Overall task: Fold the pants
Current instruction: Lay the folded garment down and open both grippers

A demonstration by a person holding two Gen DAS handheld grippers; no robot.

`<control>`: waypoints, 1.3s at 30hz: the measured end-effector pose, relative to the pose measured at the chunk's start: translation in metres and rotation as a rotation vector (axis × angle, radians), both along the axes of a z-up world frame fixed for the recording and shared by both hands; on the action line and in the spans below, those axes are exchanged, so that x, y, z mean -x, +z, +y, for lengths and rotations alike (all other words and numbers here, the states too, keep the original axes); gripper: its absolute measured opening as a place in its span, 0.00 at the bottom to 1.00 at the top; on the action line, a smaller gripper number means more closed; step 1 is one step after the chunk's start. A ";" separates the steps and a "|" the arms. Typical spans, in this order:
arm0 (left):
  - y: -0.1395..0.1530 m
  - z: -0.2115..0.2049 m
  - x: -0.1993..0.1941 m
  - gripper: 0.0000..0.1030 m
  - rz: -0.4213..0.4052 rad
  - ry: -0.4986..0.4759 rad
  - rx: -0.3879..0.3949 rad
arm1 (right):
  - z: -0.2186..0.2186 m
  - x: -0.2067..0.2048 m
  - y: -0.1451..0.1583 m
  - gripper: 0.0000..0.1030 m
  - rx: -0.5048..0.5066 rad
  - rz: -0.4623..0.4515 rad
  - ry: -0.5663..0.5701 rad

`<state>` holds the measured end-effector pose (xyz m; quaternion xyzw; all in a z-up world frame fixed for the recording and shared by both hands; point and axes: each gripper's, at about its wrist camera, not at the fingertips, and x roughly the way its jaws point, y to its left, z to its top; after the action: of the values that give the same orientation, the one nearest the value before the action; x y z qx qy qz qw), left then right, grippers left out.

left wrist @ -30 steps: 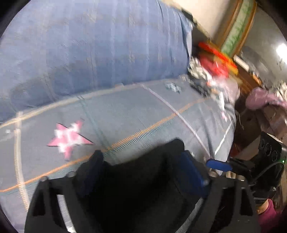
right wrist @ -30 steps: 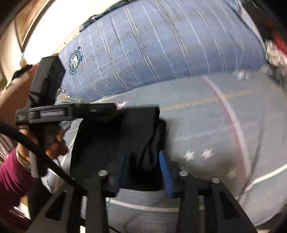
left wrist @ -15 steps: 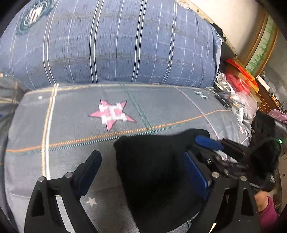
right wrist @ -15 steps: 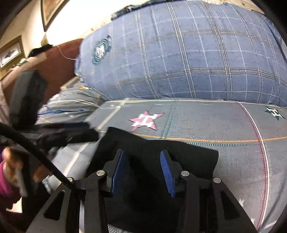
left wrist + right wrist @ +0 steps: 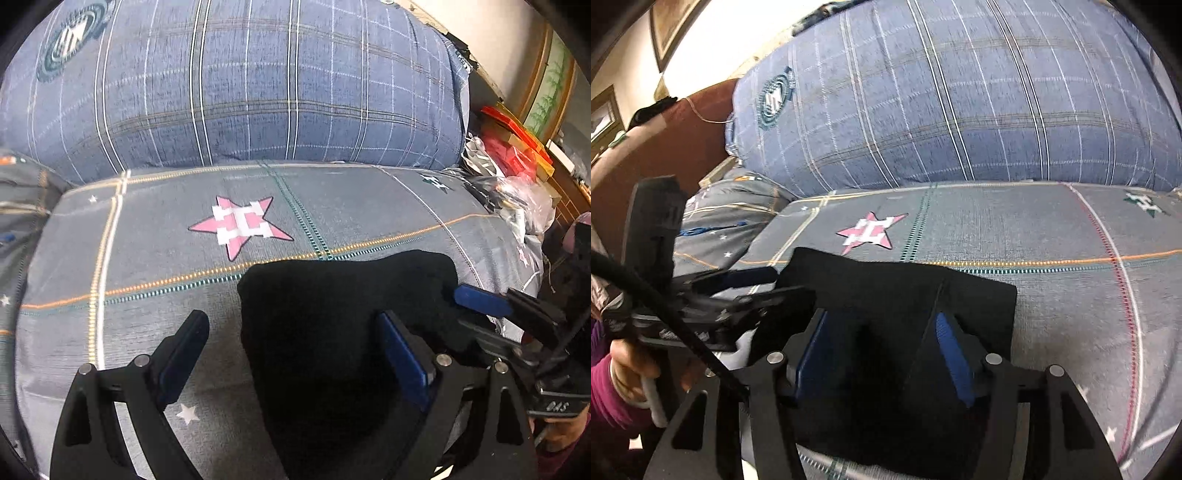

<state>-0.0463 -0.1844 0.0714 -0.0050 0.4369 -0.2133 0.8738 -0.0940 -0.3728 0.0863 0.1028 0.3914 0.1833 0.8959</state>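
The black pants [image 5: 332,325] lie folded into a compact rectangle on the grey patterned bed cover [image 5: 166,236]. My left gripper [image 5: 295,332] is open, its fingers astride the pants' left edge. My right gripper [image 5: 882,332] is open over the pants [image 5: 897,291], with black cloth lying between its blue pads [image 5: 951,350]. The right gripper also shows in the left wrist view [image 5: 491,306] at the pants' right edge. The left gripper shows in the right wrist view [image 5: 753,284] at the pants' left edge.
A large blue plaid pillow [image 5: 240,81] stands behind the cover. A pink star print [image 5: 242,225] lies beyond the pants. Red boxes and plastic bags [image 5: 513,166] crowd the right side. A grey cushion [image 5: 727,221] lies at the left.
Both grippers let go of the pants and opened. The pants now rest flat on the cover. Both cameras swung to face the pillow and pulled back a little.
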 end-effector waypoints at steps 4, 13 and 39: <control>0.009 0.001 0.009 0.89 -0.022 0.011 -0.004 | 0.002 0.016 0.000 0.62 0.030 0.001 -0.007; 0.008 -0.003 0.022 0.89 -0.004 0.029 0.001 | -0.003 0.033 -0.015 0.68 0.077 0.031 -0.025; -0.003 0.014 0.022 0.92 0.068 0.089 0.068 | -0.018 0.018 -0.014 0.84 0.070 0.066 -0.101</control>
<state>-0.0685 -0.1699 0.0681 -0.0616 0.4582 -0.1885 0.8664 -0.1119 -0.3908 0.0724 0.0970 0.4214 0.1205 0.8936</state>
